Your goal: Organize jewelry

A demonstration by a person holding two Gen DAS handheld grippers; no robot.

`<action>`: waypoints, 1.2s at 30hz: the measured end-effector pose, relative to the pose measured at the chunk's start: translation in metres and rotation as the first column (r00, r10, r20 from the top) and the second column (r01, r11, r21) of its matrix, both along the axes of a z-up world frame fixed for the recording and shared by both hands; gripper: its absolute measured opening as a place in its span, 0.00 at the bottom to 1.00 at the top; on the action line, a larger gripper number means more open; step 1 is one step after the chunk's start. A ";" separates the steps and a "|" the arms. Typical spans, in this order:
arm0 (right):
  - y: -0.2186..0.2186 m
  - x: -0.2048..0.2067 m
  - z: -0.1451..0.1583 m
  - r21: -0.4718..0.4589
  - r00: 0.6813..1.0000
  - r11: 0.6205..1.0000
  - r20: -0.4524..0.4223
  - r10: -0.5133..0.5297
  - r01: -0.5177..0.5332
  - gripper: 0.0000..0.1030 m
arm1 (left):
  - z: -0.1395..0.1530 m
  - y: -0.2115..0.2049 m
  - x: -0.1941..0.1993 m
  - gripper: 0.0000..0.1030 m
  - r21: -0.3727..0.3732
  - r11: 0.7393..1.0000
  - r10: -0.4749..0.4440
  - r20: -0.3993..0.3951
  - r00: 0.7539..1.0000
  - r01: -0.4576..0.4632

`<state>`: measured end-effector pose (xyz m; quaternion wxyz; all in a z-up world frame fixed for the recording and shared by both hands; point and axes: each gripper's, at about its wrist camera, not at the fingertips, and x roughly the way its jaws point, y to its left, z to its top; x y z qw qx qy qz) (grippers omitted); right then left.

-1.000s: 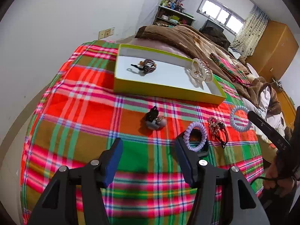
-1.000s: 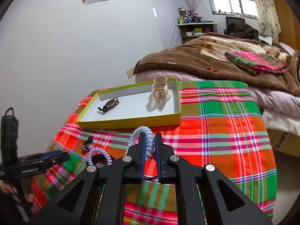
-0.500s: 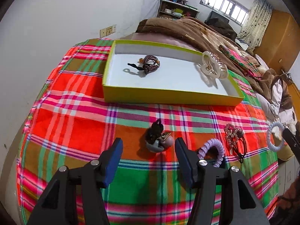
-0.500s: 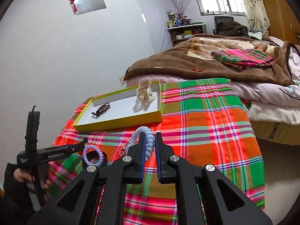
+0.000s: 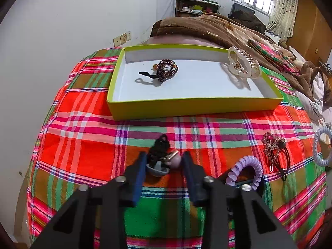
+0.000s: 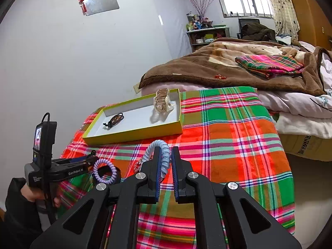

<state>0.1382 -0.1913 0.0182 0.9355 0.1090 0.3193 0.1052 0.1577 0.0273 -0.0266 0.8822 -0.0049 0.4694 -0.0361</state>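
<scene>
A yellow-green tray [image 5: 193, 103] with a white floor holds a dark beaded bracelet [image 5: 166, 71] and a clear hair claw [image 5: 243, 65]. My left gripper [image 5: 164, 161] is open, its jaws on either side of a black and grey hair tie with a charm [image 5: 162, 159] on the plaid cloth. A purple spiral hair tie [image 5: 247, 170] and a rhinestone hair tie [image 5: 274, 147] lie to its right. My right gripper [image 6: 165, 155] is shut on a pale blue spiral hair tie [image 6: 159, 153] and holds it above the cloth. The tray also shows in the right wrist view [image 6: 132, 132].
The plaid cloth [image 5: 83, 145] covers a table against a white wall. A bed with a brown blanket [image 6: 217, 68] and a folded plaid cloth [image 6: 269, 64] lies behind. The table edge drops off on the right [image 6: 290, 166].
My left gripper has moved forward and down to the black and grey hair tie, with its jaws narrowed around it. My right gripper has drawn back and higher with the blue spiral tie.
</scene>
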 end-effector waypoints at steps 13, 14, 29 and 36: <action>0.004 -0.002 0.002 -0.010 1.000 1.000 0.000 -0.003 0.003 0.09 | 0.007 0.007 -0.008 0.30 -0.027 1.000 -0.004 0.014 1.000 0.004; 0.005 -0.003 0.003 -0.010 1.000 1.000 0.002 -0.003 0.003 0.09 | 0.009 0.007 -0.010 0.30 -0.029 1.000 -0.003 0.021 1.000 0.004; 0.016 -0.009 0.018 -0.024 0.999 1.000 0.035 0.013 -0.012 0.09 | 0.046 0.014 -0.022 0.30 -0.053 0.998 -0.012 0.108 0.994 0.018; 0.023 -0.007 0.030 -0.032 0.998 0.999 0.061 0.026 -0.024 0.09 | 0.061 0.016 -0.024 0.30 -0.053 0.998 -0.011 0.144 0.990 0.019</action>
